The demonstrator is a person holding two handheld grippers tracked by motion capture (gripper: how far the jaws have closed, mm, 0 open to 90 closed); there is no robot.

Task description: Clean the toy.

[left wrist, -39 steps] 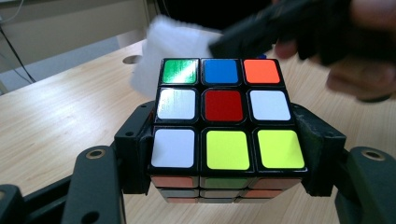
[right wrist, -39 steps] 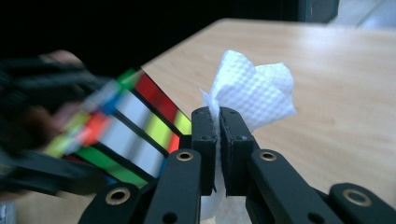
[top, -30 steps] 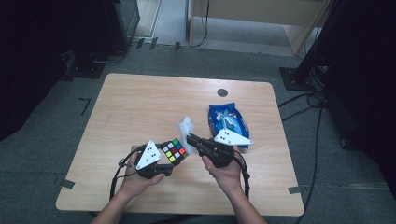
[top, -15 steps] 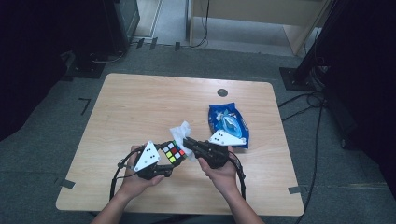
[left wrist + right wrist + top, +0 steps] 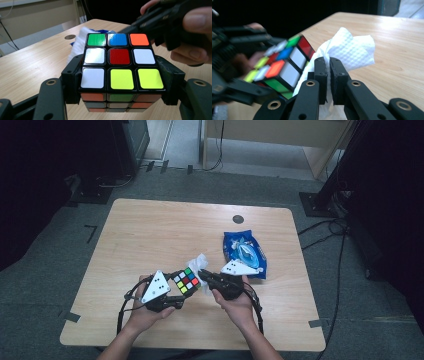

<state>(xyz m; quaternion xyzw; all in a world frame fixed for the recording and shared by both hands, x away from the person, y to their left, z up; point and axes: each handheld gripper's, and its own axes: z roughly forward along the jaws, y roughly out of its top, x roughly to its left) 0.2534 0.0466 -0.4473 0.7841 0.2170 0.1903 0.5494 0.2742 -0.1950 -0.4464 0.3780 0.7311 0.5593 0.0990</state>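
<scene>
Both grippers are held close together above the table's near edge. The left gripper (image 5: pixel 176 290) is clamped tight. The right gripper (image 5: pixel 206 279) is pinched shut, angled toward the left one.

Black tongs (image 5: pixel 329 67), brass-ringed screw holes

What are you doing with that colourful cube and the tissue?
A person holds a gripper in each hand over a wooden table. The left gripper is clamped on a puzzle cube, holding it up off the table. The right gripper is pinched shut on a white paper wipe right beside the cube, apparently to wipe it; whether they touch is unclear. A blue wipe packet lies on the table behind the right hand.
</scene>
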